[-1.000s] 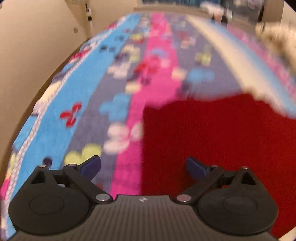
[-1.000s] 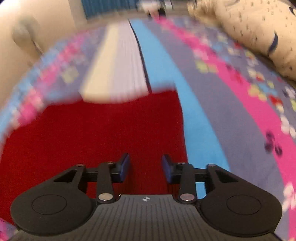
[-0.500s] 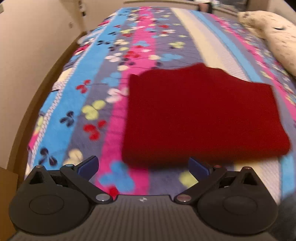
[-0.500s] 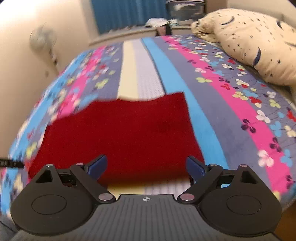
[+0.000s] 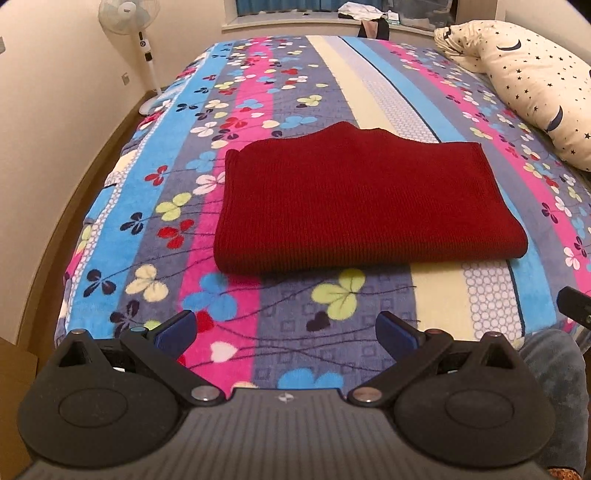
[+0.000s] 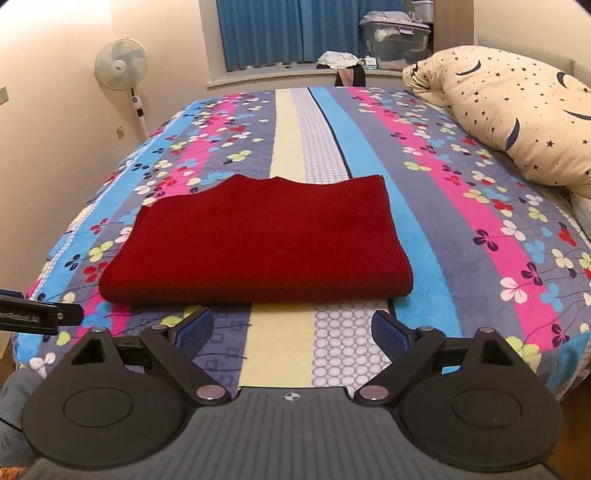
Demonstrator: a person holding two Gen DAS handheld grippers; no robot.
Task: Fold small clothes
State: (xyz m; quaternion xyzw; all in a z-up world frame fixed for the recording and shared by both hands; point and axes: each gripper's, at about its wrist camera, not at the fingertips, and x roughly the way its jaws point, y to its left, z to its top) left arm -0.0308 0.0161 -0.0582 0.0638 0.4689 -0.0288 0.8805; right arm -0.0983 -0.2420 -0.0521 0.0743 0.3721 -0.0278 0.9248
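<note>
A dark red knitted garment [image 5: 362, 199] [image 6: 258, 243] lies folded into a flat rectangle on the flowered bedspread, its folded edge toward me. My left gripper [image 5: 286, 328] is open, held back over the bed's near edge and well short of the garment, with nothing between its blue pads. My right gripper [image 6: 293, 326] is likewise open and empty, just short of the garment's near edge. The tip of the right gripper shows at the right edge of the left wrist view, and the left gripper's tip [image 6: 37, 314] at the left edge of the right wrist view.
The striped flowered bedspread [image 5: 332, 92] [image 6: 461, 206] covers the bed. A cream pillow with stars and moons [image 5: 528, 81] [image 6: 517, 122] lies at the right. A standing fan [image 5: 136, 33] [image 6: 123, 74] is by the left wall. A windowsill with a storage box [image 6: 395, 40] is beyond the bed.
Both grippers have pulled back and up from the red garment, which now lies whole in view. The right gripper's jaws widened from nearly shut to open.
</note>
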